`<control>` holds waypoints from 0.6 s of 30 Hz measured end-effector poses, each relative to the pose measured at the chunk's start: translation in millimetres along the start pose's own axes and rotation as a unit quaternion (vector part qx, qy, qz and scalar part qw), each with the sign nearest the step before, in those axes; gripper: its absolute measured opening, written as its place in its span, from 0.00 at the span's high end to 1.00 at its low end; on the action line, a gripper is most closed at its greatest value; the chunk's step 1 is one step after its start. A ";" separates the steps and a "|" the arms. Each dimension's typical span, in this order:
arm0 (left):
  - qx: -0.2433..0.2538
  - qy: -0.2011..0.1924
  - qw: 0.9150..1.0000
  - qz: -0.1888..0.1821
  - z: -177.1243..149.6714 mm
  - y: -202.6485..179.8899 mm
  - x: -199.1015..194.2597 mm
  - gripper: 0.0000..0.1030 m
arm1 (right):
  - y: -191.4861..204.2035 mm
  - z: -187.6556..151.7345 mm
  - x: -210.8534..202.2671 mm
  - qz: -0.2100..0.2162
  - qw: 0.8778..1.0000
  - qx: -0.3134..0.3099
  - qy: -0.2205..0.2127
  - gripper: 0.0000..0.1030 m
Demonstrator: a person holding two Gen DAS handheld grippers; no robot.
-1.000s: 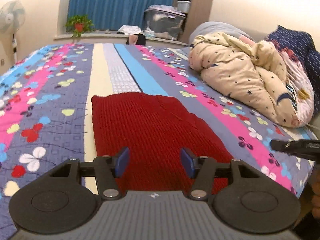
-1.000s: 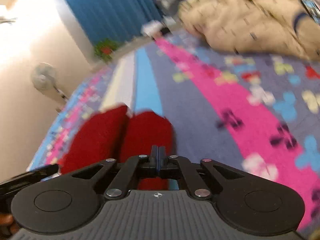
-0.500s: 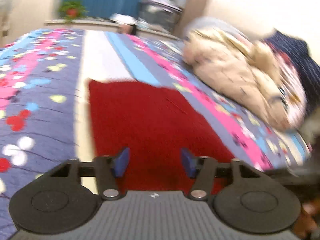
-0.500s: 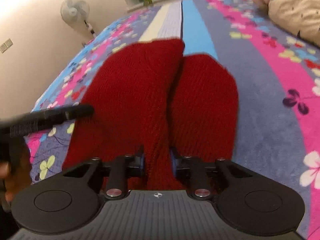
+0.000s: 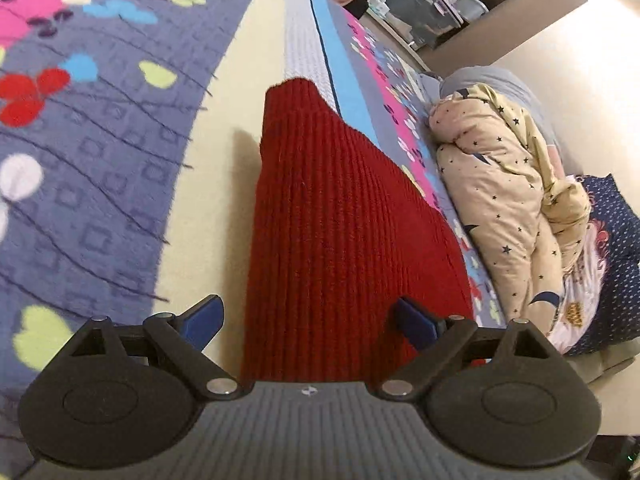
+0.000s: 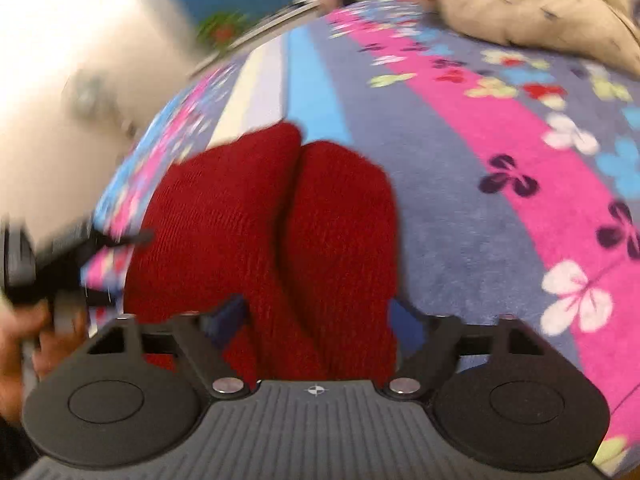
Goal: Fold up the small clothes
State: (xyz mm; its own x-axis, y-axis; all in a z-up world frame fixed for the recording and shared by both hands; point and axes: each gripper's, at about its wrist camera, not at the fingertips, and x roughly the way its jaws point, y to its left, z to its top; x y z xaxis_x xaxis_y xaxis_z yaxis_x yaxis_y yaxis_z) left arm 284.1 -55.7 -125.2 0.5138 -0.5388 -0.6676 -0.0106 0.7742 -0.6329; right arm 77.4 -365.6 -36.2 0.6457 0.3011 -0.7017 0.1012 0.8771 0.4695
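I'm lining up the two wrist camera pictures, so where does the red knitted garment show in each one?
Left wrist: red knitted garment runs up the centre, between the left gripper's opening jaws.
Right wrist: it fills the lower centre, folded in two lobes.
Shared landmark: the sheet's light blue stripe beyond its far end.

Both tools, left point(image 5: 308, 322) and right point(image 6: 320, 318), tilt downward (jaws opening wide, pads gripping nothing).

A floral striped bed point(image 5: 100, 200) bears a red knit garment point(image 5: 344, 232) and a bundled quilt point(image 5: 508, 184).
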 end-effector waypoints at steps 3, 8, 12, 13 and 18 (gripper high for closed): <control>0.000 0.007 1.000 -0.013 -1.2 -1.4 10.1 0.07 | -14.6 3.6 20.9 0.002 0.998 0.053 0.028 0.16; -0.012 0.020 0.999 -0.031 -4.0 -0.9 30.0 0.07 | -10.5 -3.7 42.7 0.003 0.995 0.063 0.077 0.12; 0.020 0.007 1.000 -0.022 -3.7 -7.8 27.6 0.22 | 1.5 -5.6 51.0 -0.018 0.996 0.036 0.080 0.19; 0.028 0.005 0.999 -0.021 -2.6 -10.2 24.6 0.26 | 5.0 -4.3 50.2 -0.018 0.996 0.033 0.075 0.24; 0.089 -0.030 0.996 -0.010 7.9 -27.2 -7.5 0.38 | 25.3 -3.0 46.7 -0.013 0.999 0.022 0.040 0.51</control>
State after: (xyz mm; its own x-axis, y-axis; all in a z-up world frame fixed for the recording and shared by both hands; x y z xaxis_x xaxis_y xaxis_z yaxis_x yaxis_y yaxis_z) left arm 287.4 -70.2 -99.9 0.5625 -0.5382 -0.6277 0.1498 0.8130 -0.5627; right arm 107.8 -328.2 -58.8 0.5806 0.3082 -0.7536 0.1512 0.8687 0.4717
